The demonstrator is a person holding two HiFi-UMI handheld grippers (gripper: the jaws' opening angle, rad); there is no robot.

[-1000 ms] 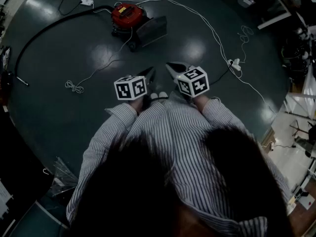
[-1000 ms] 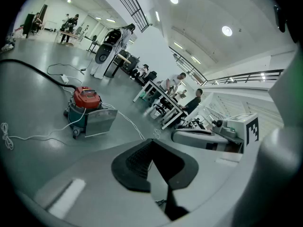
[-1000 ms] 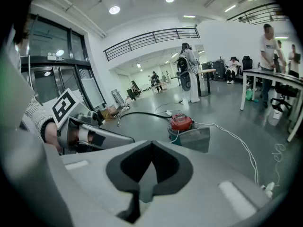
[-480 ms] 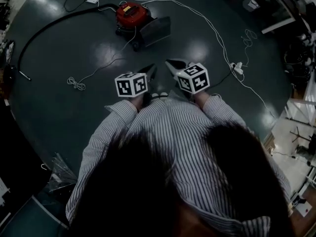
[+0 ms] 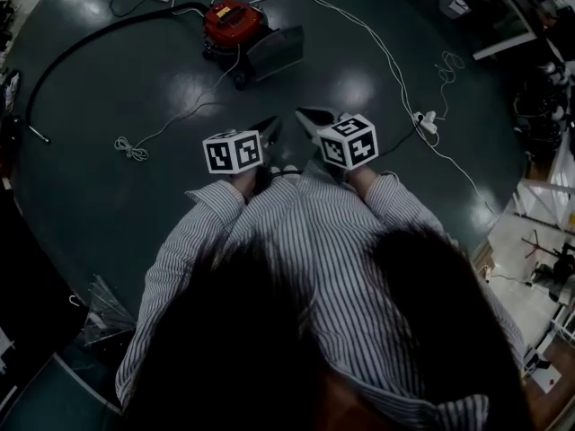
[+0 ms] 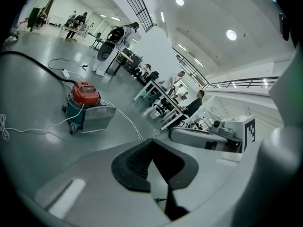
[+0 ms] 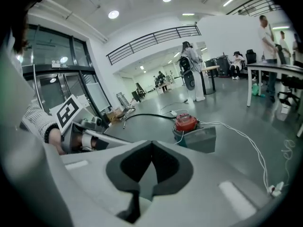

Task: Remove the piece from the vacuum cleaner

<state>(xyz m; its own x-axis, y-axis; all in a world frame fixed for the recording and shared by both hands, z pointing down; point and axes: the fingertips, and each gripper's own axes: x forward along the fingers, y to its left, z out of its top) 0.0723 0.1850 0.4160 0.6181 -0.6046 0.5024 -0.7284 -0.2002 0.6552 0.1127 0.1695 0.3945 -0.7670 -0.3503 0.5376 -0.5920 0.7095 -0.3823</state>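
Standing off: vacuum (image 5: 232, 27) upper left of frame, well ahead; left gripper (image 5: 269, 131) nearer than right gripper (image 5: 308, 118); both closed on nothing.

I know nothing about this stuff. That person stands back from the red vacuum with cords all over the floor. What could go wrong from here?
Tripping: white cables trail across the floor near the vacuum cleaner; walking up could snag a foot or tug the power strip.
Grip: the left hand-held gripper and right hand-held gripper are both shut and empty; the leaning grey piece looks smooth and may slip when pulled.
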